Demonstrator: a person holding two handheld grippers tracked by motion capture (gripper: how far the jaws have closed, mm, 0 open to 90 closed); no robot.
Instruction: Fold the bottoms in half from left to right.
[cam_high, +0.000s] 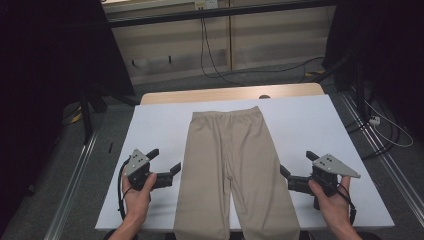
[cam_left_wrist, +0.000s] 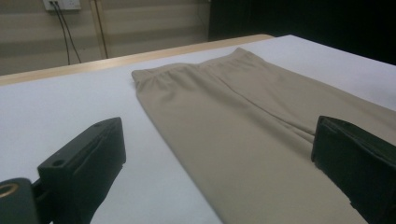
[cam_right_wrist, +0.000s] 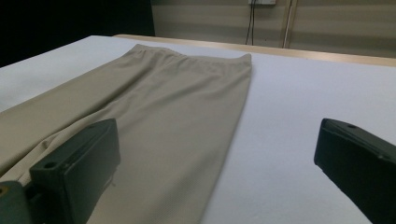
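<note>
A pair of beige trousers (cam_high: 232, 165) lies flat down the middle of the white table (cam_high: 160, 125), waistband at the far end, legs running past the near edge. My left gripper (cam_high: 165, 161) rests on the table just left of the left leg, jaws wide open and empty. Through the left gripper view the trousers (cam_left_wrist: 243, 126) stretch ahead between its jaws. My right gripper (cam_high: 297, 165) sits beside the right leg, also open with nothing held. The right gripper view looks along the trousers (cam_right_wrist: 163, 116) toward the waistband.
Bare white tabletop (cam_high: 310, 125) lies on both sides of the garment. A wooden strip (cam_high: 230, 93) edges the far side. Cables (cam_high: 215, 60) trail on the floor beyond, and a dark stand (cam_high: 87, 105) is at the left.
</note>
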